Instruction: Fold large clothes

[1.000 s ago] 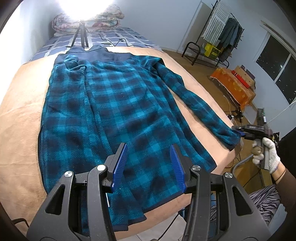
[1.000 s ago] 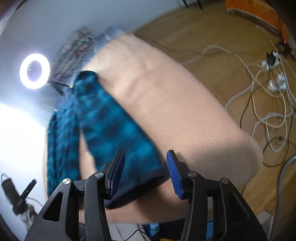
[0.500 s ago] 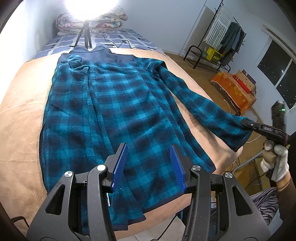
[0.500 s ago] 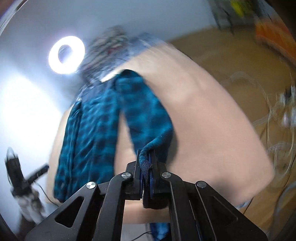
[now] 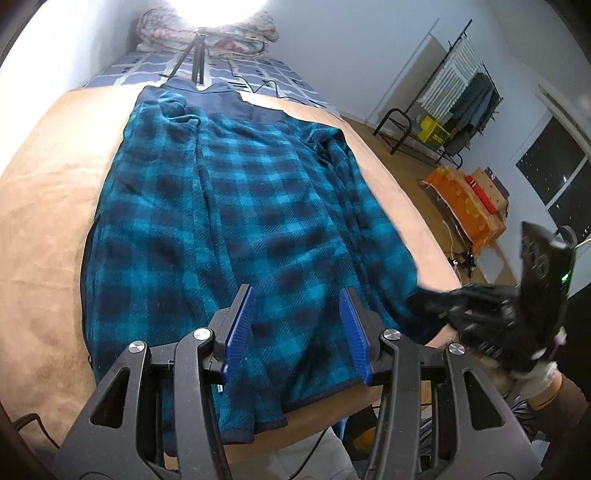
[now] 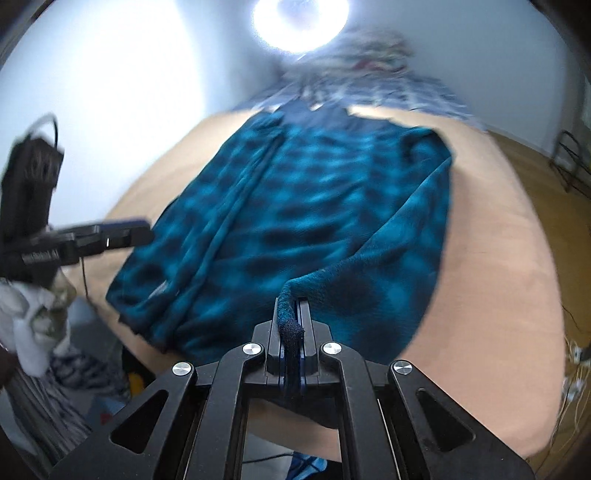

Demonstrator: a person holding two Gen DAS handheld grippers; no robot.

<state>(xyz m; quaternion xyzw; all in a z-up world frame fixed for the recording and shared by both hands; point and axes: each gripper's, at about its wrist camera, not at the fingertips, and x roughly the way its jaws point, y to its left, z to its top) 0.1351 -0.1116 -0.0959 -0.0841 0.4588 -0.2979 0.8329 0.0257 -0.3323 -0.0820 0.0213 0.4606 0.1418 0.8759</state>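
Observation:
A large blue and black plaid fleece robe (image 5: 236, 221) lies spread lengthwise on a tan blanket (image 5: 48, 221), hem toward me. My left gripper (image 5: 295, 332) is open and empty, hovering just above the hem. My right gripper (image 6: 291, 332) is shut on the cuff of the right sleeve (image 6: 388, 266) and holds it lifted over the robe's right side. The right gripper also shows in the left wrist view (image 5: 436, 301), blurred, at the sleeve end. The left gripper shows in the right wrist view (image 6: 122, 232) at the left.
A ring light on a tripod (image 5: 195, 55) stands at the head of the bed by piled bedding (image 5: 207, 33). A clothes rack (image 5: 443, 110) and an orange covered box (image 5: 465, 206) stand on the wooden floor to the right. Cables (image 6: 572, 354) lie on the floor.
My right gripper closed on the sleeve cuff, lifted it off the blanket's right edge and swung it inward toward the robe's body. The left gripper stayed open over the hem.

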